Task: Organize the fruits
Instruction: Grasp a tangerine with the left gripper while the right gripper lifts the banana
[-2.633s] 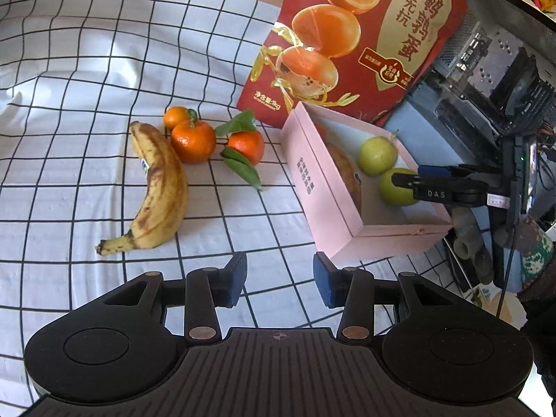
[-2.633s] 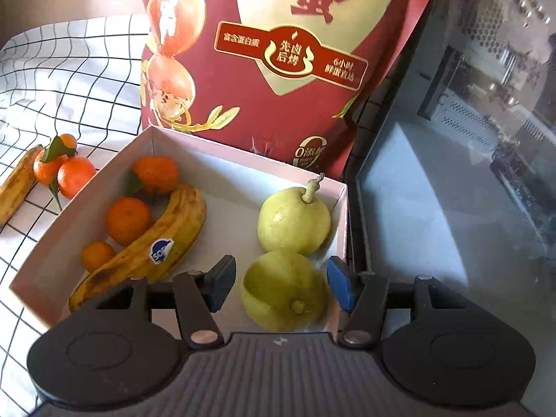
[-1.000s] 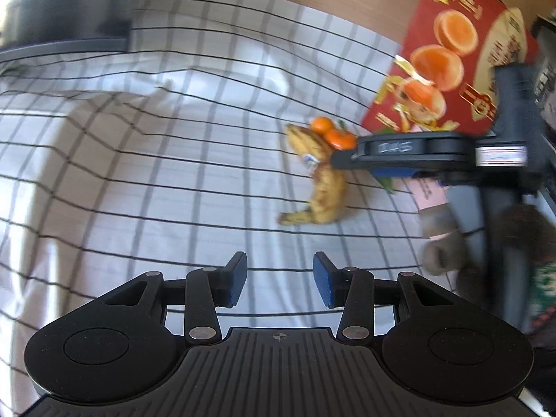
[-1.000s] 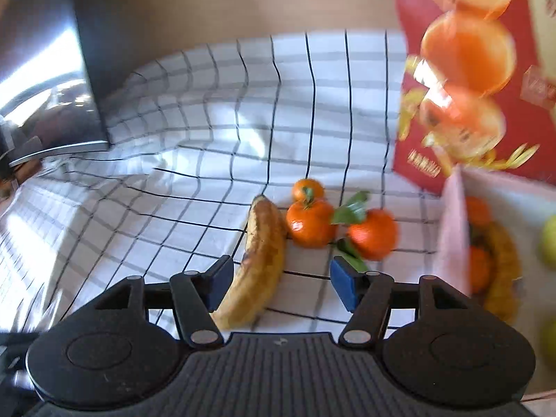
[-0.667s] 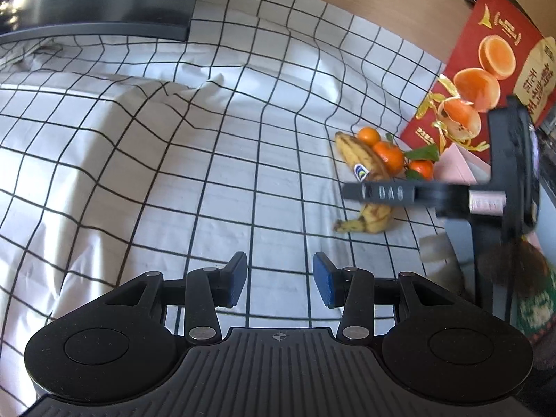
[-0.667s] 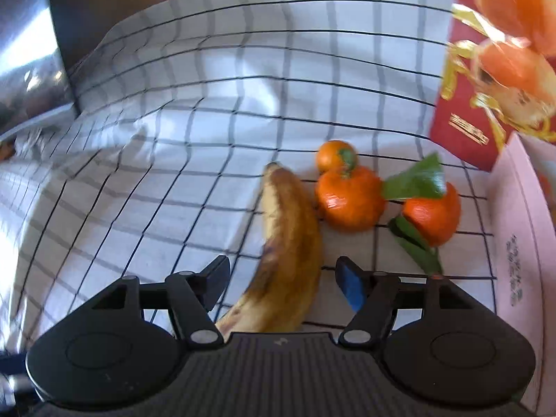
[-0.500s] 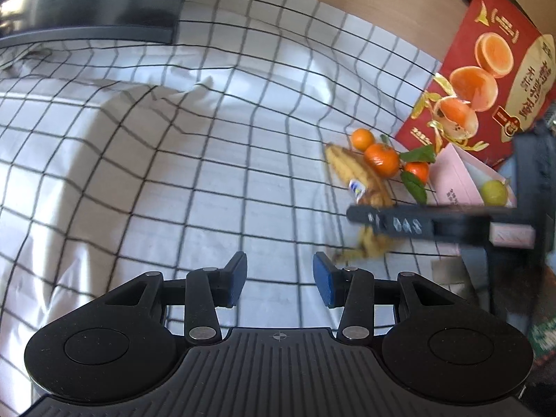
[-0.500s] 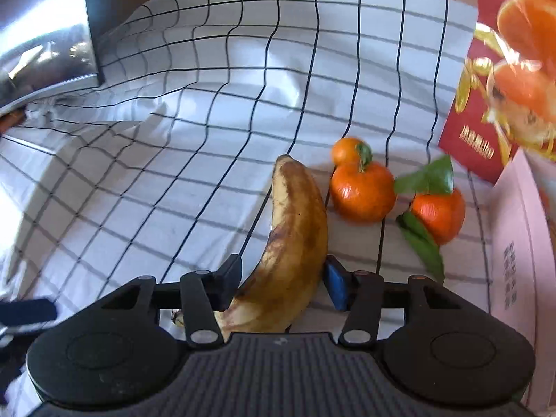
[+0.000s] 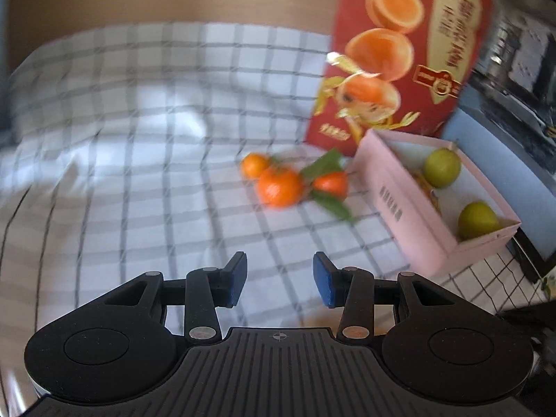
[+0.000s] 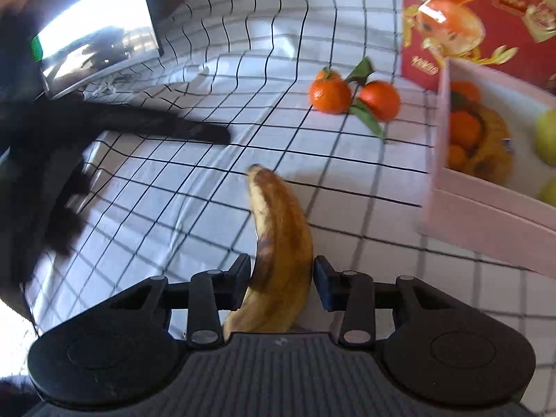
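In the right wrist view a brown-speckled banana [image 10: 278, 229] sticks up between the pads of my right gripper [image 10: 281, 274]. Its jaws are closing, both pads touch the fruit, and the banana is held clear of the checked cloth. Three tangerines with green leaves [image 10: 330, 95] lie on the cloth beyond it. The pink box [image 10: 486, 215] on the right holds another banana, tangerines [image 10: 465, 128] and green pears [image 10: 547, 135]. My left gripper [image 9: 279, 278] is open with nothing between its fingers, short of the tangerines [image 9: 279, 187] and left of the pink box [image 9: 399, 208].
A tall red snack bag [image 9: 399, 52] stands behind the box and the tangerines. A dark machine [image 9: 521, 69] fills the far right. In the right wrist view a shiny screen [image 10: 97, 31] sits at the back left, and a blurred black tool [image 10: 156, 121] reaches in from the left.
My right gripper closed around the banana and took it up from beside the tangerines. The left gripper swung right, so the tangerines and pink box now lie ahead of it.
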Demonstrator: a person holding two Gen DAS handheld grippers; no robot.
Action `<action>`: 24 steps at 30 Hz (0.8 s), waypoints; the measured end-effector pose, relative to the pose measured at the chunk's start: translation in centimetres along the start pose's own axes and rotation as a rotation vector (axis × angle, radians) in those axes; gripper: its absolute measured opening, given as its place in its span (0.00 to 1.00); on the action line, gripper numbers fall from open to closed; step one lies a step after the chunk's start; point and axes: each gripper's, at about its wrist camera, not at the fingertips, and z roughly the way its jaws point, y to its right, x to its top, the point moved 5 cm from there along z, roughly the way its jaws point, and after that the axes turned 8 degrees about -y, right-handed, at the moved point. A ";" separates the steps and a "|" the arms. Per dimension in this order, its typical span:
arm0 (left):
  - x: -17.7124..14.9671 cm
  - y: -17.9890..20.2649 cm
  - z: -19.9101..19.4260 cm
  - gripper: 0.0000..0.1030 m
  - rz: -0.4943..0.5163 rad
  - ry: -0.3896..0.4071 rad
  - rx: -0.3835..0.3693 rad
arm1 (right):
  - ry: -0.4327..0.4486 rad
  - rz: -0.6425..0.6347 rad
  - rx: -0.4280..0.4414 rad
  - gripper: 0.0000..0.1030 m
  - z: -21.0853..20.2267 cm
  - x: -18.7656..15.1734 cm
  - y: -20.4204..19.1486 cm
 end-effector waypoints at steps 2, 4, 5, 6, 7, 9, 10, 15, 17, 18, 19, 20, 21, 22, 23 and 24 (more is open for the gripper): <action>1.8 0.6 1.1 0.45 0.015 0.008 0.006 | 0.017 -0.007 -0.020 0.38 -1.1 -0.7 0.3; 3.5 1.1 2.1 0.45 0.022 0.017 0.006 | 0.031 0.001 -0.030 0.39 -1.7 -1.3 0.6; 4.3 1.2 2.6 0.46 0.020 0.028 0.001 | 0.036 0.005 -0.033 0.41 -1.9 -1.6 0.7; 5.1 0.9 3.1 0.47 0.001 0.039 0.002 | 0.039 0.006 -0.041 0.42 -2.2 -1.9 0.8; 6.0 0.4 3.7 0.46 -0.035 0.039 0.012 | 0.046 0.004 -0.054 0.47 -2.4 -2.1 0.8; 7.8 -0.9 5.2 0.45 -0.109 0.020 0.020 | 0.059 -0.001 -0.085 0.51 -2.7 -2.6 1.0; 8.7 -1.6 6.0 0.45 -0.142 0.004 0.017 | 0.061 0.002 -0.093 0.54 -2.8 -2.7 1.1; 11.6 -2.9 9.5 0.45 -0.180 -0.106 0.053 | 0.065 0.063 -0.099 0.62 -2.8 -3.7 1.9; 11.9 -2.4 10.7 0.45 -0.151 -0.133 0.088 | 0.069 0.093 -0.096 0.67 -2.7 -4.0 2.1; 11.9 -2.2 11.2 0.45 -0.135 -0.151 0.112 | 0.070 0.110 -0.097 0.68 -2.7 -4.1 2.3; 11.8 -1.9 11.8 0.45 -0.118 -0.168 0.142 | 0.072 0.126 -0.094 0.70 -2.7 -4.3 2.5; 11.7 -1.8 12.2 0.45 -0.109 -0.179 0.160 | 0.072 0.145 -0.088 0.72 -2.7 -4.4 2.7; 11.7 -1.7 12.5 0.45 -0.102 -0.188 0.168 | 0.069 0.167 -0.079 0.73 -2.6 -4.5 2.9; 11.6 -1.6 12.8 0.45 -0.098 -0.196 0.169 | 0.064 0.191 -0.069 0.75 -2.4 -4.7 3.2; 11.4 -1.5 13.1 0.45 -0.096 -0.204 0.169 | 0.062 0.219 -0.052 0.77 -2.3 -4.9 3.5; 11.4 -1.5 13.3 0.45 -0.092 -0.208 0.170 | 0.081 0.235 -0.034 0.78 -2.4 -5.1 3.8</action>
